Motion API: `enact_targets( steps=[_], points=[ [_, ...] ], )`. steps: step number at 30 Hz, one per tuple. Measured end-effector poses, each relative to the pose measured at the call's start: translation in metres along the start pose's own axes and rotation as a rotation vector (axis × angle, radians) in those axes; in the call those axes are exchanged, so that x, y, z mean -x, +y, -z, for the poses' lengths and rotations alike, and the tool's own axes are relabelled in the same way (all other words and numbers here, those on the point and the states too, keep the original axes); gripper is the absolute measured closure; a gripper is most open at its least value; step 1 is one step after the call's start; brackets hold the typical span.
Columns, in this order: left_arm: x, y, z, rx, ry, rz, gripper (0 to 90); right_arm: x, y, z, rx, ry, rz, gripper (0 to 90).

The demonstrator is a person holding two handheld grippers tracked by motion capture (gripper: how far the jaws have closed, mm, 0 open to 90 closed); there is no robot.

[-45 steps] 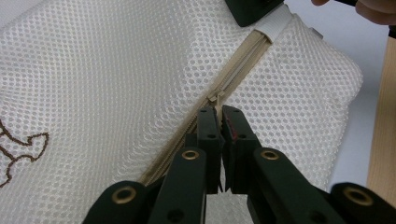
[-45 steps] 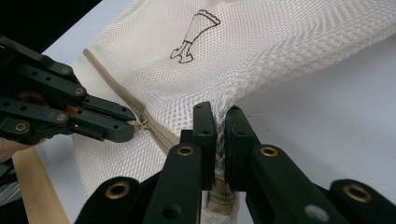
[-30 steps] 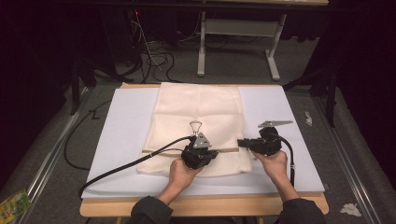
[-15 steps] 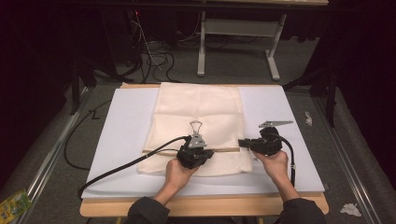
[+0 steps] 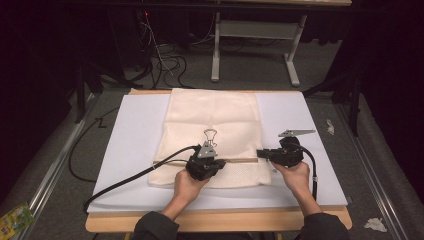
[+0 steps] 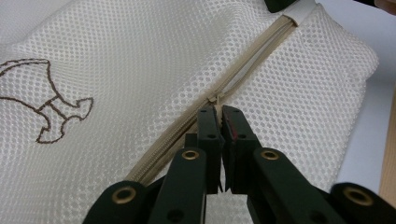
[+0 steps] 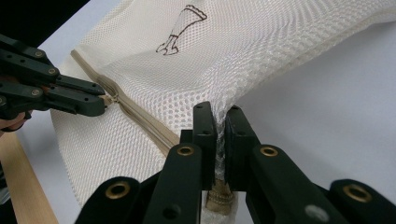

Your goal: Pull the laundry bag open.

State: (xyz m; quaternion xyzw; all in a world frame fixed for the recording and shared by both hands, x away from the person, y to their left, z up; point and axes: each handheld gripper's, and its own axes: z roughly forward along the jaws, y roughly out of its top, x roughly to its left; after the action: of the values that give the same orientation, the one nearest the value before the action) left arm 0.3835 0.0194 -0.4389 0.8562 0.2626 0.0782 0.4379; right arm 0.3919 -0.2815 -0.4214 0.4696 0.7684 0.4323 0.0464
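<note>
A cream mesh bag [image 5: 215, 115] lies flat on the white board [image 5: 135, 145]. Its beige zipper [image 5: 240, 160] runs across near the front. My left gripper [image 5: 221, 161] is shut on the zipper pull [image 6: 215, 99], with the zipper teeth [image 6: 252, 56] parted beyond it. My right gripper [image 5: 259, 153] is shut on the bag's mesh edge [image 7: 233, 56] at the zipper's right end and lifts the fabric slightly. In the right gripper view, my left gripper [image 7: 100, 100] pinches the pull on the zipper [image 7: 140, 116]. A brown printed emblem [image 6: 46, 102] marks the mesh.
The board rests on a wooden table [image 5: 215, 220] whose front edge is close to the person's forearms. Black cables [image 5: 130, 177] trail off the left side. A white frame's legs [image 5: 215, 55] stand behind the table. Crumpled paper [image 5: 375, 224] and a green packet [image 5: 15, 218] lie on the floor.
My left gripper has slid slightly left along the zipper with the pull in it. The right gripper has held still on the bag's edge.
</note>
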Motion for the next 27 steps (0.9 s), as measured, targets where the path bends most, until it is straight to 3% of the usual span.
enact_targets(
  steps=[27],
  points=[
    [-0.0069,-0.0041,0.0102,0.016,0.012,0.026,87.1,0.0020,0.0000,0.0004,0.003,-0.003,-0.002,86.5]
  ],
)
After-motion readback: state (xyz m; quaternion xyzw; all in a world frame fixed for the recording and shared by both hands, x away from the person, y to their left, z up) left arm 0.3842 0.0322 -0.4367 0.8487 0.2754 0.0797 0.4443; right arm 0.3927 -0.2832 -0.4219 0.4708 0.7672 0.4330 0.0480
